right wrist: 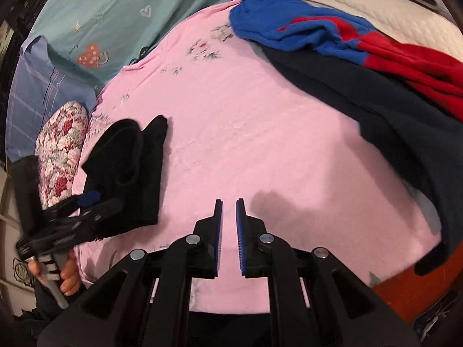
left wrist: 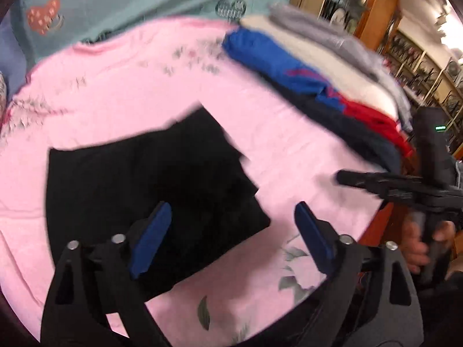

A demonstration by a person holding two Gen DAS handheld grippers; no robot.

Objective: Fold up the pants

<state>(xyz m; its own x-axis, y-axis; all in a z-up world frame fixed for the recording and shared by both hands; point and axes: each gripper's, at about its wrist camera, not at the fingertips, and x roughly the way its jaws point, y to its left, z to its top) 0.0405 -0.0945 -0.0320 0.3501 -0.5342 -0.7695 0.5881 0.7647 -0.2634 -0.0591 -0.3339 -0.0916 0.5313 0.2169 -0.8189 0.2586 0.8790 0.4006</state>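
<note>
One folded black pants (left wrist: pixel 150 190) flat on pink sheet (left wrist: pixel 260 115), long axis slantwise; left gripper (left wrist: pixel 231 240) fingers spread, right gripper (right wrist: pixel 229 231) fingers nearly together, empty

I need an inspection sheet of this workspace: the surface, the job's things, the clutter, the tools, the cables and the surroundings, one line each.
Surface: pink sheet with flower print, lying flat.
Job's things: black pants, folded into a compact shape, flat on the sheet.
Clutter: pile of clothes at the right edge, blue, red and dark; floral pillow at the left.
Tools: left tool open above the pants, holding nothing; right tool nearly shut, narrow gap, empty, over bare sheet.
Cables: nothing seen.
Surroundings: teal cover with hearts behind the sheet; wooden shelves at the far right, blurred.
</note>
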